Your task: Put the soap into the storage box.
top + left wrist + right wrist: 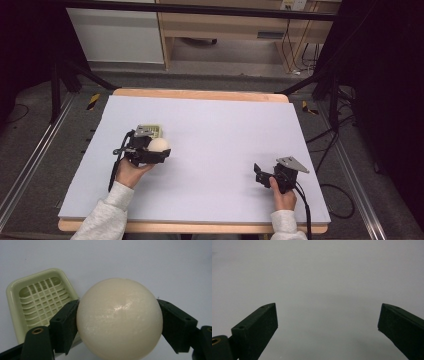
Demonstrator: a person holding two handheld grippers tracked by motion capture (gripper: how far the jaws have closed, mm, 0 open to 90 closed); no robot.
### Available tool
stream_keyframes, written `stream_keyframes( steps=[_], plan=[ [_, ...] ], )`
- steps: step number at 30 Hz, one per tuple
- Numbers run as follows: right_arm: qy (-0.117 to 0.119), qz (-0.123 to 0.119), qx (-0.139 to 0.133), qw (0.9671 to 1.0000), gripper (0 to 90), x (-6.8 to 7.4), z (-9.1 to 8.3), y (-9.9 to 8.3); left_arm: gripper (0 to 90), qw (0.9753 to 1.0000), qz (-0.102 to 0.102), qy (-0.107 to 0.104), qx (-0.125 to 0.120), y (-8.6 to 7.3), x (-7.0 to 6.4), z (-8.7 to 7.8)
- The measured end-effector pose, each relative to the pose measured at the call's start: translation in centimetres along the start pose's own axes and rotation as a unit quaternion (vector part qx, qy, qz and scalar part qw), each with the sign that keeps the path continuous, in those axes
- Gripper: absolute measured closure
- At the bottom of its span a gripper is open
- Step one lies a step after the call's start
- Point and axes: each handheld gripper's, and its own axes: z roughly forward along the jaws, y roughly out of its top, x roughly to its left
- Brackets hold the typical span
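A cream-coloured ball (119,319) was held between the two black jaws of the left gripper (117,322), which pressed against its left and right sides in the middle of the left gripper view. In the high view, the ball (159,145) was seen left of centre, at the front of the left gripper (150,151). A pale green slotted tray (40,302) lay on the white table surface (150,262) behind the ball, at the left of the left gripper view; whether ball and tray touched could not be told. The right gripper (260,175) was held at the lower right of the high view, well apart from the ball. Its jaws were spread wide over bare table, with nothing between them.
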Motion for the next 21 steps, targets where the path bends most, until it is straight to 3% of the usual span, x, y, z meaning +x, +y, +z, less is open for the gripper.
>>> stream_keyframes(
  steps=[21],
  plan=[
    [0.0, -0.001, 0.001, 1.0, 3.1, 0.0, 0.0, 0.0, 22.4, 0.9996, -0.015, 0.022, 0.0, 0.7, 2.4, 0.5]
  ],
)
